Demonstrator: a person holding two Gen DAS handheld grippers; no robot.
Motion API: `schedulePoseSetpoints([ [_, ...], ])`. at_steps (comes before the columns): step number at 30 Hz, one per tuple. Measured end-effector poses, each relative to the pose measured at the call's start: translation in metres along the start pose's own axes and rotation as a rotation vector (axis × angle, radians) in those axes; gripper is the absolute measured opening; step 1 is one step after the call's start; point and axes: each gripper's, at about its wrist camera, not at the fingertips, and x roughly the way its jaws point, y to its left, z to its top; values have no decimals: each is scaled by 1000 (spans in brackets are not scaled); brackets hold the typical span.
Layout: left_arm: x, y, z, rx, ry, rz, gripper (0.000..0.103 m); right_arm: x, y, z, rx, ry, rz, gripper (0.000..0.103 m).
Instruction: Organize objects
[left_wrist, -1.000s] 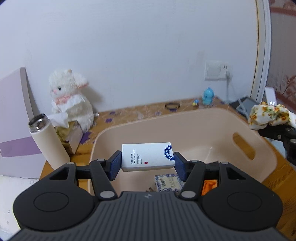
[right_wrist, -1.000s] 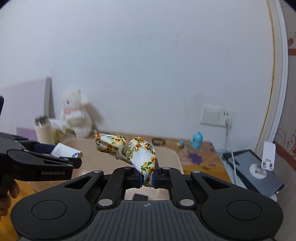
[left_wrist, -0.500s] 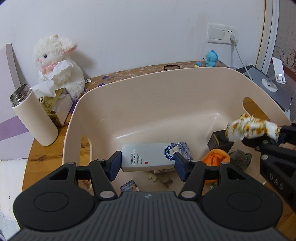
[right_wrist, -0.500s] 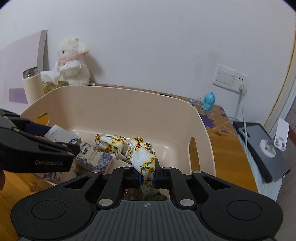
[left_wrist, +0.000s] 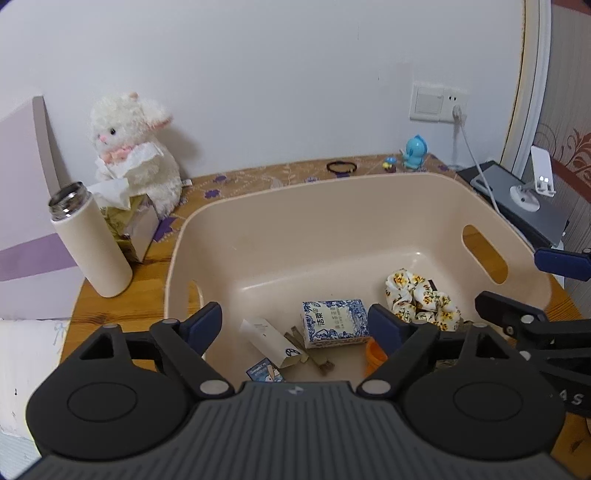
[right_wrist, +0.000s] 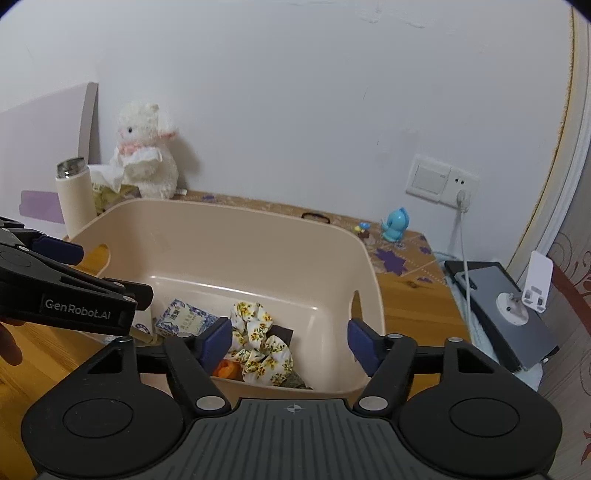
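Scrunchie (left_wrist: 421, 301), white with yellow flowers, lies loose on the floor of the beige bin (left_wrist: 295, 206), toward its right side near the handle slot. Just left of it lies a blue-and-white tissue pack (left_wrist: 334, 323), and left of that a white box (left_wrist: 271, 341) rests tilted on the bin floor, one end up. Something orange (left_wrist: 375, 354) shows under the right finger of the left hand-held gripper (left_wrist: 295, 325), and a small blue card (left_wrist: 264, 371) lies at the near edge of the bin floor.

Both tools hover over the near side of the bin. The left hand-held gripper has its jaws spread wide with nothing between them, the white box and the tissue pack seen below in the gap. The right hand-held gripper (right_wrist: 290, 338) is likewise spread wide and holds nothing; in its view the scrunchie sits under its left finger, apart from it, on top of some dark items.

The bin stands on a wooden table (left_wrist: 110, 314). To its left stand a cream flask (left_wrist: 90, 240), a tissue box (left_wrist: 129, 225) and a white plush toy (left_wrist: 135, 147) against the wall. Behind the bin lie a black hair tie (left_wrist: 341, 167) and a small blue figurine (left_wrist: 415, 151). A phone stand (left_wrist: 535, 181) sits on a dark tablet (right_wrist: 506, 317) at the right.
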Motion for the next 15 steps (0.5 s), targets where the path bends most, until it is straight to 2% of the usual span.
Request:
schedulePoseSetpoints([
  [7, -27, 6, -7, -22, -32, -3, 87, -27, -3, -4, 29, -37, 24, 76],
  [15, -53, 5, -31, -9, -35, -22, 87, -49, 0, -22, 22, -32, 46, 77],
])
